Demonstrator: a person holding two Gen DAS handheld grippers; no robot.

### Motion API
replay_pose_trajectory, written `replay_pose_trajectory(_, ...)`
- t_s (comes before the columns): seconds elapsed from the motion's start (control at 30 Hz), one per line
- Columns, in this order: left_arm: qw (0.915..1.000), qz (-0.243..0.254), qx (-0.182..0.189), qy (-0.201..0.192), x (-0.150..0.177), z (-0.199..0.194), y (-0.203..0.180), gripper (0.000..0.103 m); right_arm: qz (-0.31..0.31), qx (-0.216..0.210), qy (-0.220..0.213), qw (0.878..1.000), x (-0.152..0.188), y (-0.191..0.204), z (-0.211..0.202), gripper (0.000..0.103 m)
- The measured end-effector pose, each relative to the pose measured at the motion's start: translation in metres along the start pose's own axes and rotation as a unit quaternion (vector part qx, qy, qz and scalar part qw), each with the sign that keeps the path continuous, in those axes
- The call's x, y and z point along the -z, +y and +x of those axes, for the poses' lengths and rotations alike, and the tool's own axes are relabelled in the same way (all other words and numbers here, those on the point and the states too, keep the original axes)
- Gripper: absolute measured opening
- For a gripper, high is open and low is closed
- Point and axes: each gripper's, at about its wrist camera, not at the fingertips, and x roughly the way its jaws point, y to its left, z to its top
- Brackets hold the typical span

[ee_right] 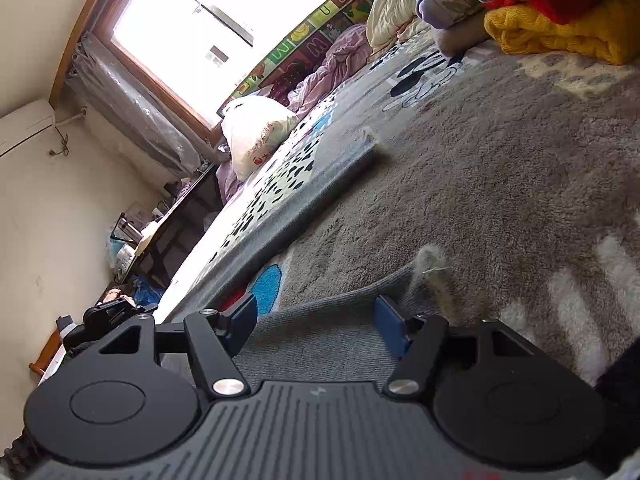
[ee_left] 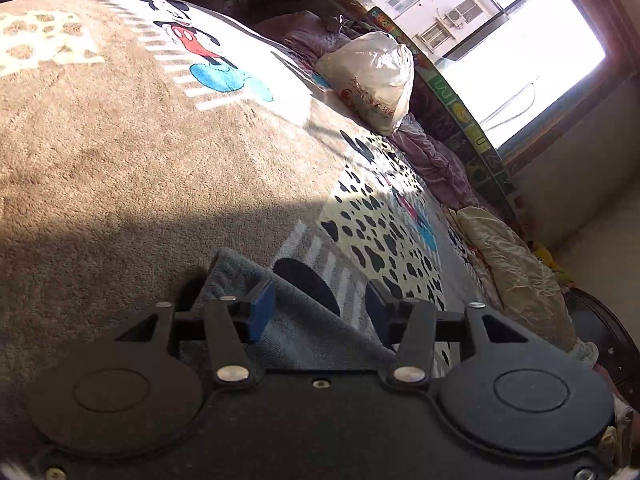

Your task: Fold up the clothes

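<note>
The grey denim garment (ee_left: 296,328) lies between and under the spread fingers of the left gripper (ee_left: 320,308); the right gripper (ee_right: 316,324), likewise released, hovers low over the denim's frayed hem (ee_right: 434,276)

cartoon blanket (ee_left: 120,152) | plastic bag (ee_left: 372,80) | window (ee_left: 500,40) | air conditioner (ee_right: 24,126)

Ahead of the left claw (ee_left: 316,308) the brown blanket (ee_left: 120,140) lies bare and free; far ahead to its right a white plastic bag (ee_left: 372,80) blocks the way. Ahead of the right claw (ee_right: 316,326) a grey folded cloth (ee_right: 320,184) (a low ridge) crosses, and stacked clothes (ee_right: 560,32) stand far right.
</note>
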Motion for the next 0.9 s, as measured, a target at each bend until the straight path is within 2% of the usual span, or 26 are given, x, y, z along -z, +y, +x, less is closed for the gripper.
replay_pose_trajectory(0.03,0.9998,-0.001,0.008,0.017,0.004,0.002,0.003,0.056,0.0,0.0,0.0,1.0,0.0,0.0,0.0,0.065)
replay_pose_trajectory(0.07,0.9992,0.008,-0.022,0.032,0.008,0.008,0.007,0.057,-0.001,0.0,-0.001,1.0,0.0,0.001,0.0,0.066)
replay_pose_trajectory(0.1,0.9974,0.021,-0.062,0.028,0.009,0.011,0.013,0.048,-0.002,0.0,-0.001,1.0,0.0,0.001,0.001,0.066)
replay_pose_trajectory(0.13,0.9948,0.032,-0.096,0.017,0.009,0.012,0.021,0.017,-0.005,0.001,-0.001,1.0,0.001,0.002,0.001,0.067)
replay_pose_trajectory(0.17,0.995,0.017,-0.099,0.007,0.008,0.008,0.026,0.015,-0.007,0.001,-0.001,1.0,0.001,0.002,0.001,0.067)
replay_pose_trajectory(0.2,0.9964,-0.013,-0.083,-0.002,0.006,0.0,0.029,0.021,-0.009,0.001,-0.001,1.0,0.001,0.002,0.001,0.067)
replay_pose_trajectory(0.23,0.9976,-0.017,-0.066,-0.014,0.005,-0.009,0.024,0.051,-0.009,0.001,-0.001,1.0,0.001,0.003,0.001,0.067)
replay_pose_trajectory(0.27,0.9983,-0.005,-0.054,-0.022,0.006,-0.015,0.017,0.06,-0.009,0.001,-0.001,1.0,0.001,0.003,0.0,0.067)
replay_pose_trajectory(0.33,0.9988,0.006,-0.043,-0.022,0.008,-0.018,0.01,0.06,-0.008,0.001,-0.001,1.0,0.001,0.002,0.0,0.067)
replay_pose_trajectory(0.37,0.9978,0.001,-0.065,-0.011,0.01,-0.013,0.014,0.061,-0.009,0.002,-0.002,1.0,0.001,0.003,0.0,0.067)
replay_pose_trajectory(0.4,0.9958,-0.001,-0.091,0.005,0.012,-0.007,0.022,0.058,-0.01,0.003,-0.002,1.0,0.001,0.003,0.001,0.067)
replay_pose_trajectory(0.43,0.9949,0.003,-0.1,0.009,0.013,-0.007,0.024,0.037,-0.012,0.004,-0.002,1.0,0.001,0.004,0.001,0.068)
replay_pose_trajectory(0.47,0.9946,0.01,-0.103,0.004,0.013,-0.013,0.022,0.034,-0.014,0.004,-0.002,1.0,0.001,0.005,0.001,0.068)
replay_pose_trajectory(0.5,0.9943,0.018,-0.105,0.0,0.012,-0.018,0.02,0.036,-0.016,0.004,-0.001,1.0,0.001,0.006,0.001,0.068)
replay_pose_trajectory(0.53,0.9935,0.031,-0.109,-0.01,0.013,-0.026,0.015,0.051,-0.018,0.005,-0.001,1.0,0.001,0.006,0.001,0.068)
replay_pose_trajectory(0.57,0.9921,0.049,-0.113,-0.024,0.014,-0.035,0.008,0.054,-0.022,0.007,-0.001,1.0,0.001,0.007,0.0,0.068)
replay_pose_trajectory(0.67,0.988,0.098,-0.119,-0.016,0.019,-0.049,-0.003,0.054,-0.04,0.015,0.002,0.999,0.0,0.013,-0.002,0.068)
replay_pose_trajectory(0.77,0.9831,0.142,-0.113,-0.021,0.023,-0.066,-0.01,0.054,-0.084,0.03,-0.001,0.996,0.0,0.026,-0.004,0.067)
replay_pose_trajectory(0.83,0.9789,0.17,-0.111,-0.026,0.026,-0.077,-0.014,0.054,-0.139,0.042,-0.007,0.989,0.0,0.041,-0.007,0.066)
replay_pose_trajectory(0.9,0.9734,0.199,-0.108,-0.034,0.029,-0.087,-0.019,0.056,-0.21,0.054,-0.021,0.976,0.0,0.059,-0.015,0.065)
